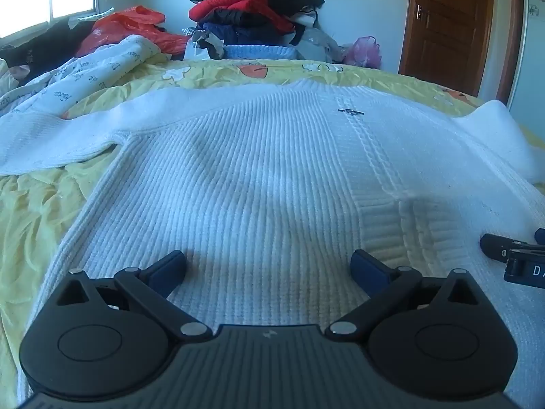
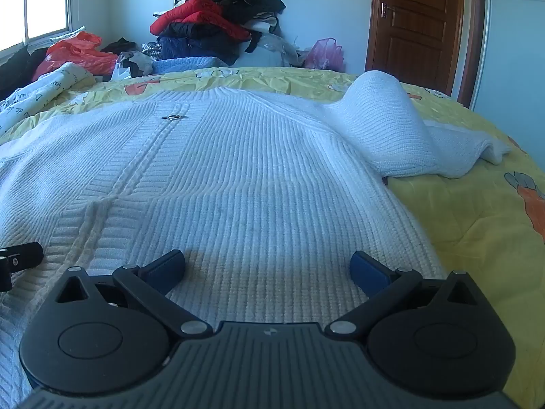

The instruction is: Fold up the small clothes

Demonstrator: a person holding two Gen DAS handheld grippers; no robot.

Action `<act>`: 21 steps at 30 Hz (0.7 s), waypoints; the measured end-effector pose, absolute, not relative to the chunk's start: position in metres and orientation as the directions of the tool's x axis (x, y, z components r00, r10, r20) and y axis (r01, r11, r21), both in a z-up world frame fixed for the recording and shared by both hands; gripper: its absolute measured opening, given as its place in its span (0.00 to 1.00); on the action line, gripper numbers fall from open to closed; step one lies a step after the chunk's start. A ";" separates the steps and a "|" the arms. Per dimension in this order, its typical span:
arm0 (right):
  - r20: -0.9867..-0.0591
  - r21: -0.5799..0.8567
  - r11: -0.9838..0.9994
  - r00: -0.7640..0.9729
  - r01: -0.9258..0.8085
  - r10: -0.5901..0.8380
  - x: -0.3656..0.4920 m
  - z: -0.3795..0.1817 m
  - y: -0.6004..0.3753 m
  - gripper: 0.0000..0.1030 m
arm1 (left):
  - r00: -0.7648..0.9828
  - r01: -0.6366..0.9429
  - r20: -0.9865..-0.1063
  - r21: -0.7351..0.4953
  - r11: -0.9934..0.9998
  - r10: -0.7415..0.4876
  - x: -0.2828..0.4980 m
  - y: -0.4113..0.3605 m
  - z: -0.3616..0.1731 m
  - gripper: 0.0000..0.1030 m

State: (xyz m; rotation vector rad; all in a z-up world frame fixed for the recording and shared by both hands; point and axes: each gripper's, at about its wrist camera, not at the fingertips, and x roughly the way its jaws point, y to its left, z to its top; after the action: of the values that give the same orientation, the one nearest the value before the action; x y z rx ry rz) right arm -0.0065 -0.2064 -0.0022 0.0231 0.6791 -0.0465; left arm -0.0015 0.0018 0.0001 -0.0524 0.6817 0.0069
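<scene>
Left tongs (image 1: 269,266) wide, empty | right tongs (image 2: 269,266) wide, empty | white ribbed sweater (image 1: 259,170) flat, sleeves out

Each gripper, left gripper (image 1: 269,266) and right gripper (image 2: 269,266), has a ribbed black body, silver pivot screws and blue pads.

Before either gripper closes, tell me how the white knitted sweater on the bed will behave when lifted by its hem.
The white sweater will probably flop and drape: its sleeve already humps and sags on the bed cover. The thick ribbed knit suggests some weight, so the free part may drag. The rough ribs should grip well, though the knit may stretch under a narrow pinch.
</scene>
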 end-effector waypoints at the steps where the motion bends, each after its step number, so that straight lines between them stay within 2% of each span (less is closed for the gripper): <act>1: -0.629 0.007 0.999 0.776 0.051 -0.035 -0.006 -0.002 -0.206 1.00 | 0.778 -0.024 -0.629 -0.045 0.999 -0.010 -0.003 0.003 0.000 1.00; 21: -0.629 0.007 0.999 0.776 0.053 -0.037 -0.007 -0.003 -0.206 1.00 | 0.752 -0.032 -0.659 -0.001 0.999 0.024 0.003 -0.003 0.000 1.00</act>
State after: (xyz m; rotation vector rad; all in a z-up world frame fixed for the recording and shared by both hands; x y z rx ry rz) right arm -0.0070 -0.2061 -0.0026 0.0248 0.6800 -0.0483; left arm 0.0035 -0.0028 0.0003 -0.0123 0.7190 0.0303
